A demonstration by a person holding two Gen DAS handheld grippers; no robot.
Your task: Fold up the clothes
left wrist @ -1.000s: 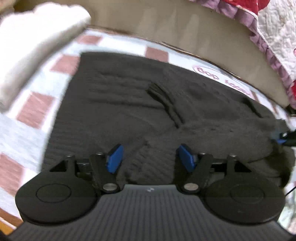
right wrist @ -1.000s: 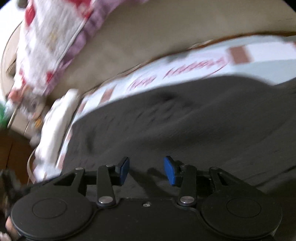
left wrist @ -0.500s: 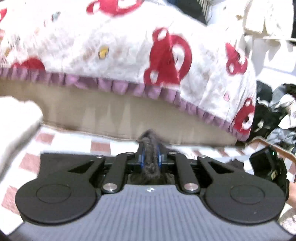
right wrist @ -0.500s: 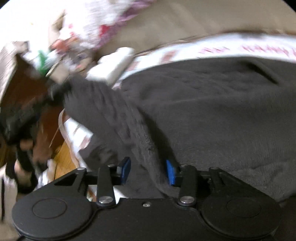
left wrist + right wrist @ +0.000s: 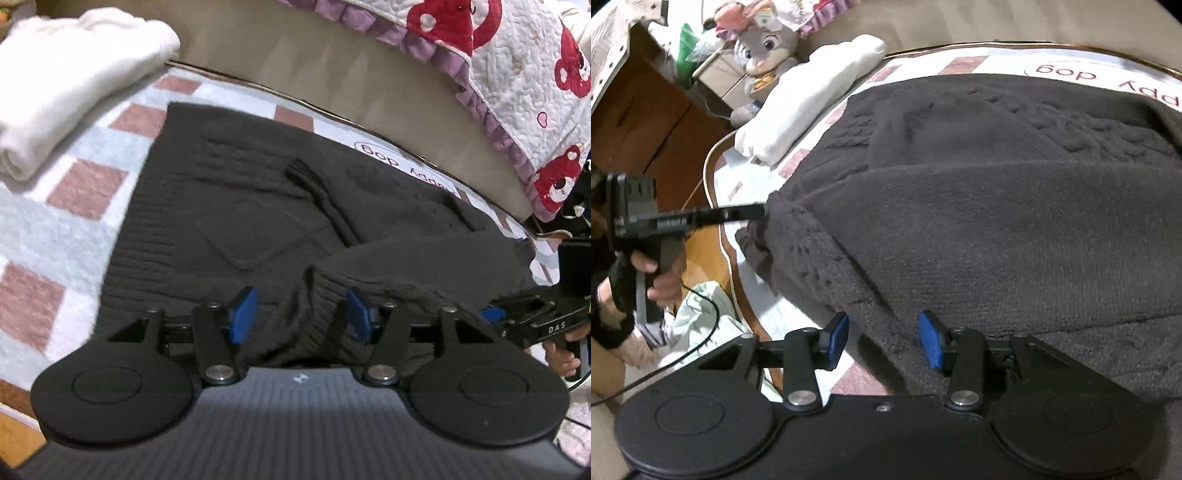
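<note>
Sweater: dark knit lay flat across the checked mat, one side folded over toward the middle, probably a first fold.
Sleeve cuff: ribbed end rested at the mat's near edge, apparently just set down there.
Left gripper: jaws had just been opening; stood about half apart, cuff between the pads, not clamped.
Right gripper: jaws part open astride the sweater's folded edge at the mat's near edge; not pinching.
White folded garment: parked at the mat's far corner, likely finished.
</note>
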